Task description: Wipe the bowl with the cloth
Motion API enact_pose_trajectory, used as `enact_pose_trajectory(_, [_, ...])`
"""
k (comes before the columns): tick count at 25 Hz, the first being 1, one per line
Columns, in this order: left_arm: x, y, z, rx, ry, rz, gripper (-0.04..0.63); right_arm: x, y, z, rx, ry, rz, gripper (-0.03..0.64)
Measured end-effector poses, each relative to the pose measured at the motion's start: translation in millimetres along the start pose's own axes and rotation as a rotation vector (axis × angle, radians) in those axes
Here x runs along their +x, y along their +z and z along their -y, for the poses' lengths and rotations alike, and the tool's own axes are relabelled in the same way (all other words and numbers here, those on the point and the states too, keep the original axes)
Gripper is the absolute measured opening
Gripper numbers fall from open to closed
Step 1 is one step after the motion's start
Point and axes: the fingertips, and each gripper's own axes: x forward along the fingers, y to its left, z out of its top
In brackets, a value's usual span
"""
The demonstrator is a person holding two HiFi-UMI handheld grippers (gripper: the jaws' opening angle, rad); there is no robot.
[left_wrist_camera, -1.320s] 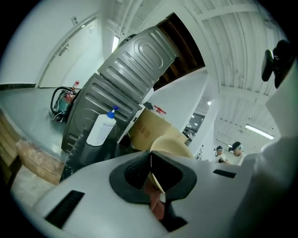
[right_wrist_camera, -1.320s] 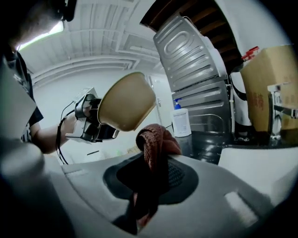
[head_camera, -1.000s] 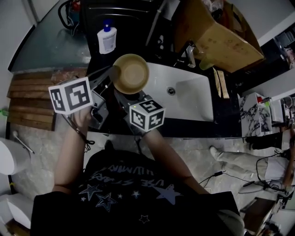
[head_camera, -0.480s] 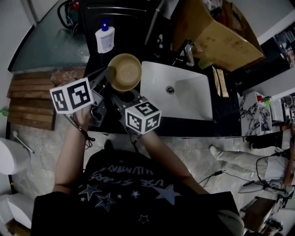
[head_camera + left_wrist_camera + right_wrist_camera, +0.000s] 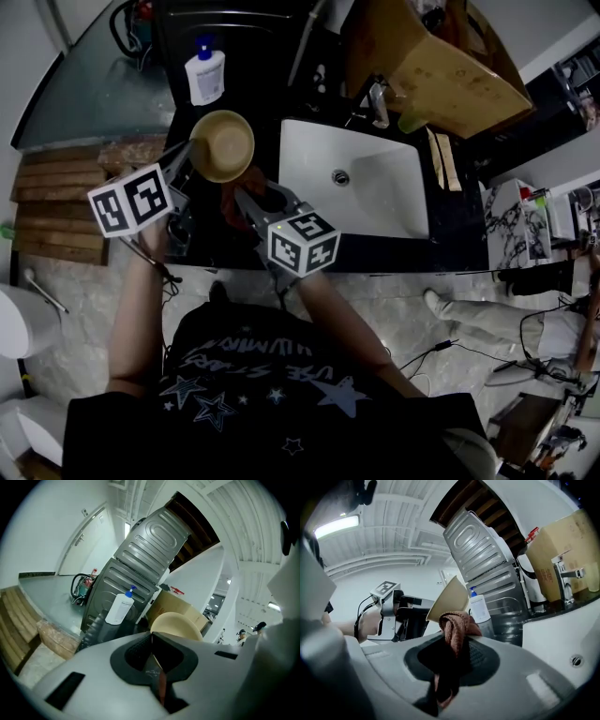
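I am swinging the bowl (image 5: 223, 145) left, away from the sink (image 5: 375, 192), its rim pinched in my left hand-held gripper (image 5: 193, 153). My right hand-held gripper (image 5: 246, 194), clamping the cloth (image 5: 457, 625), is following, likely to start wiping.

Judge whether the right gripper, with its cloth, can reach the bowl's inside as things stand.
Probably yes: the left gripper holds the bowl by its rim, close by the cloth in the right gripper, nothing between them.

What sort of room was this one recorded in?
Probably a bathroom or laundry area: a white sink with a faucet, a pump bottle on the counter beside it, and what looks like a washing machine behind.
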Motion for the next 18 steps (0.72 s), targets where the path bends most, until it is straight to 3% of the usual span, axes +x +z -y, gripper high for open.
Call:
enact_pose_trajectory(7, [-5.8,-19.4,-6.6,0.075,0.031,-0.069,0.018,-13.8,5.9,23.7,0.025,-0.072,0.024,0.068])
enact_pose_trajectory(18, [-10.7,-42.0,7.9,0.043,-0.068,-0.157,0.017,-13.2,12.2,42.1,0.053,-0.073,0.037,0.068])
